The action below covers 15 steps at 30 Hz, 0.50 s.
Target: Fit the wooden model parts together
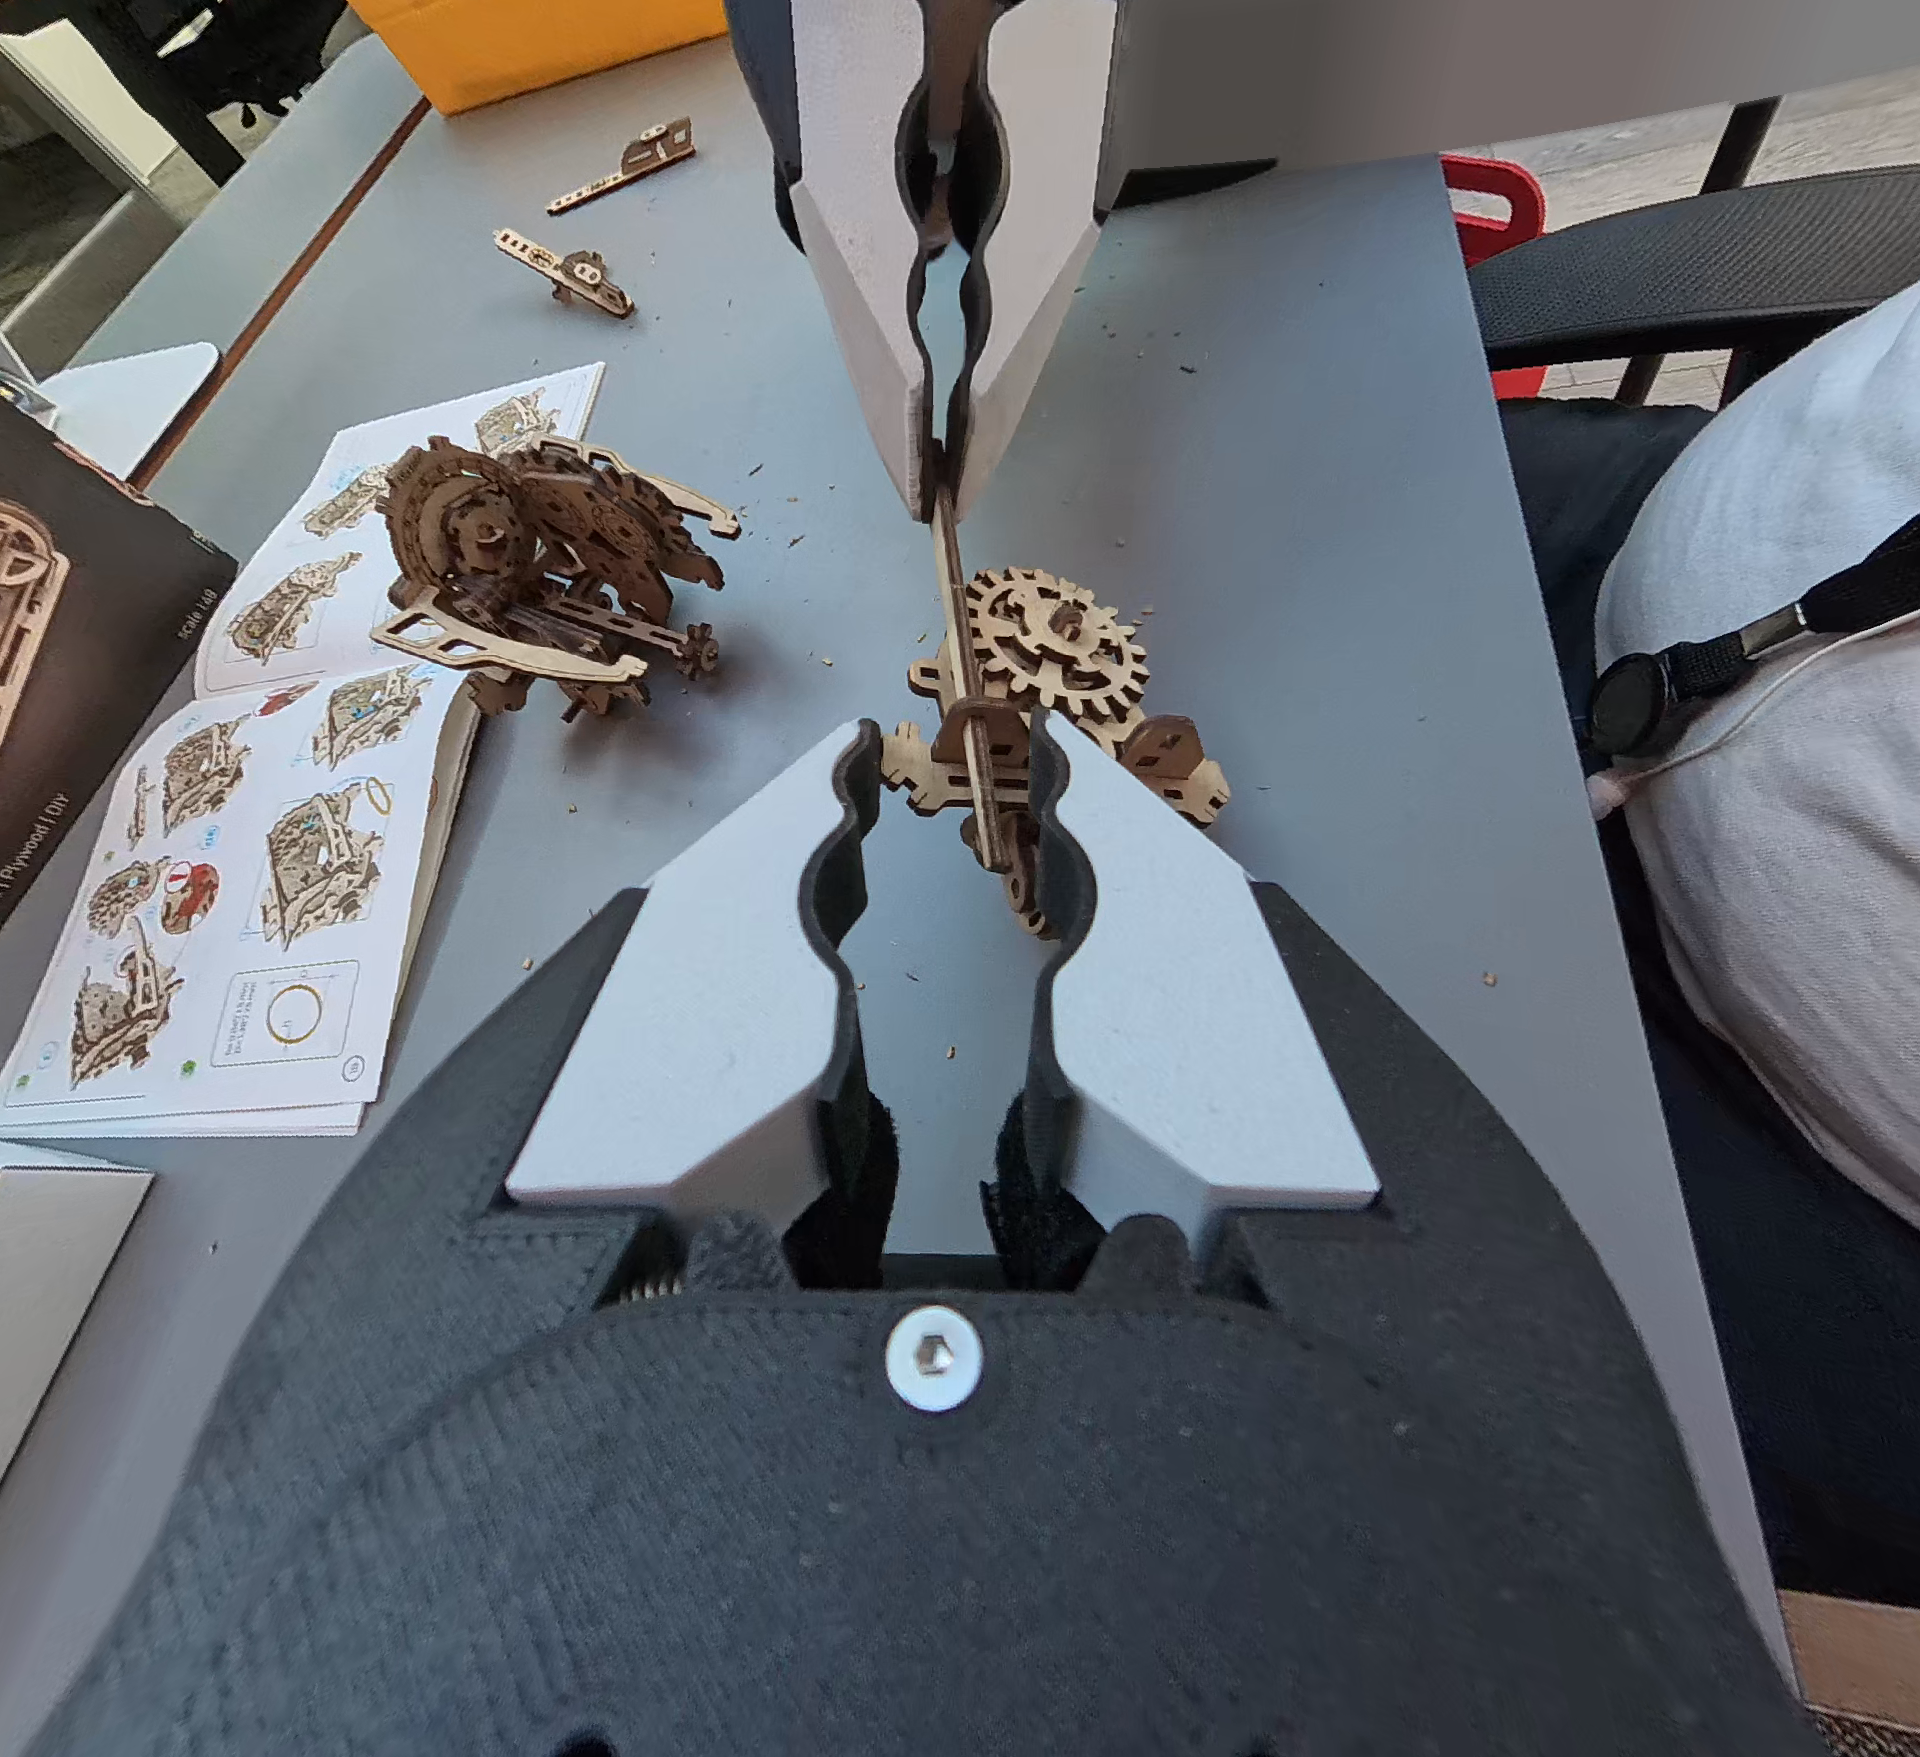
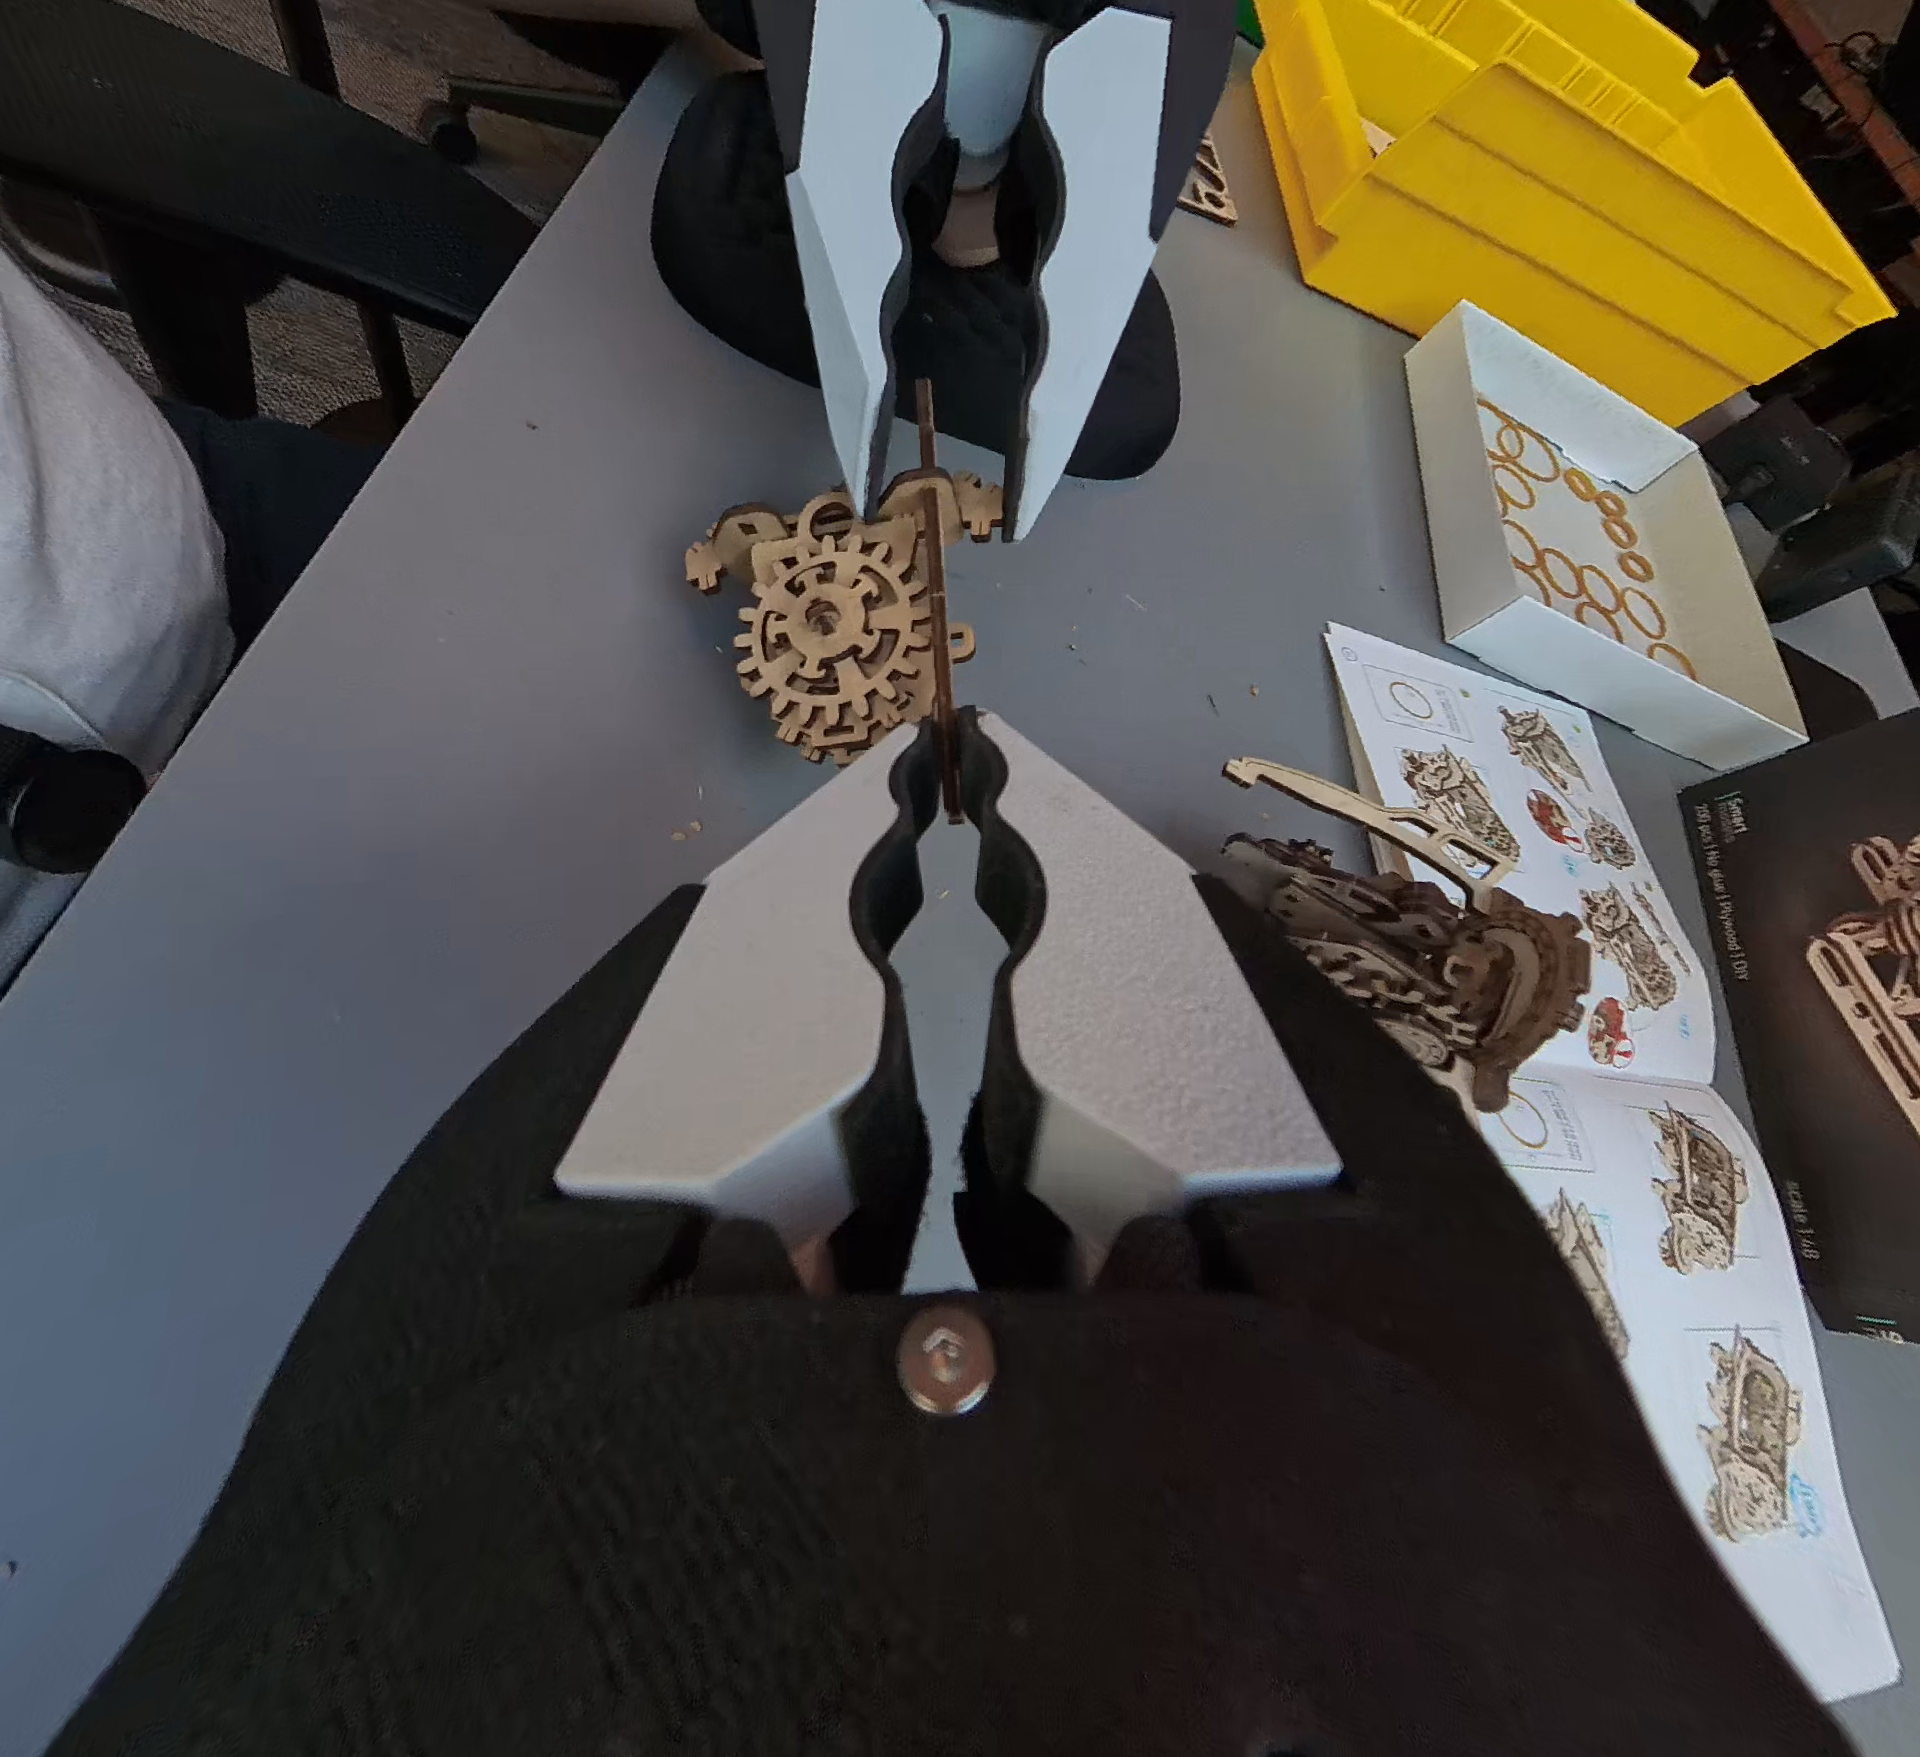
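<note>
The right gripper [image 2: 951, 762] pinches a thin strip [image 2: 940, 627], its far end slotted into the gear assembly [image 1: 1049, 720] between the left gripper's [image 1: 951, 751] open fingers. Seating looks partial; loose parts [image 1: 566, 263] remain unfitted beyond.

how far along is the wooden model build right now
Done: a dark built-up assembly lies on the instruction booklet. In hand: the right gripper pinches a thin wooden strip slotted through the gear subassembly; the left gripper stands open around it. Left: two loose pieces.
</note>
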Motion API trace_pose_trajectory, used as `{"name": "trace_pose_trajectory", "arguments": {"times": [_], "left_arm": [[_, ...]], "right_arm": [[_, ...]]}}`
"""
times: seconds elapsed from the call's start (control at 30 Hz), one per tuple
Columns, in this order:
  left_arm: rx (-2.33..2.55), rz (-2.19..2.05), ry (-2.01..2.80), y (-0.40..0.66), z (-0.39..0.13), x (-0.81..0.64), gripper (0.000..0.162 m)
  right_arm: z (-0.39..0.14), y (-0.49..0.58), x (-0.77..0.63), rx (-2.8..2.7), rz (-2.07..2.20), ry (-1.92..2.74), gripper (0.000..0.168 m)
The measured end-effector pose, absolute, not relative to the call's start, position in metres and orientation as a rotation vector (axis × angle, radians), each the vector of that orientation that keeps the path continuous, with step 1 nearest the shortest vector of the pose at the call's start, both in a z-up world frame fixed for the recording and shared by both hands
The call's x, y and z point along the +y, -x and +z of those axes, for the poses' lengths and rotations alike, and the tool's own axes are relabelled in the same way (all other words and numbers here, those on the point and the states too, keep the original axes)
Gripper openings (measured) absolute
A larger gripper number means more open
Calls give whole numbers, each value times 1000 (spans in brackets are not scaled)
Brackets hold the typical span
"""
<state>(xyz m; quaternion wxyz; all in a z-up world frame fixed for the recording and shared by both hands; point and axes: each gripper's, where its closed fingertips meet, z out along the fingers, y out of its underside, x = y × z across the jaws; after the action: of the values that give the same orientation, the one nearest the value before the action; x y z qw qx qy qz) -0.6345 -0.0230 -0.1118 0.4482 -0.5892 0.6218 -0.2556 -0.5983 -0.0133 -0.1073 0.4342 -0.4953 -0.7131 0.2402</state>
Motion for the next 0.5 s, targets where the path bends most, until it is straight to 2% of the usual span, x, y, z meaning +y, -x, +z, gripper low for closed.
{"name": "trace_pose_trajectory", "arguments": {"times": [0.17, 0.2, 0.23, 0.33, 0.37, 0.47, 0.5], "left_arm": [[1568, -597, 1481, 636, -117, -21, 24], [1567, -631, 1463, 635, -115, -25, 7], [1556, -628, 1456, 634, -113, -25, 1], [1562, -554, 1427, 635, -114, -22, 1], [1559, -541, 1415, 635, -114, -22, 2], [1511, -533, 1433, 638, -110, -18, 28], [1497, -556, 1446, 639, -108, -18, 28]], "right_arm": [[-104, 608, -17, -1804, 552, 1195, 3], [-101, 611, -18, -1799, 568, 1197, 3], [-103, 612, -19, -1810, 580, 1210, 3], [-109, 612, -14, -1823, 551, 1225, 3], [-111, 611, -13, -1823, 549, 1234, 3], [-113, 610, -13, -1822, 525, 1221, 3], [-113, 611, -14, -1822, 523, 1220, 3]]}}
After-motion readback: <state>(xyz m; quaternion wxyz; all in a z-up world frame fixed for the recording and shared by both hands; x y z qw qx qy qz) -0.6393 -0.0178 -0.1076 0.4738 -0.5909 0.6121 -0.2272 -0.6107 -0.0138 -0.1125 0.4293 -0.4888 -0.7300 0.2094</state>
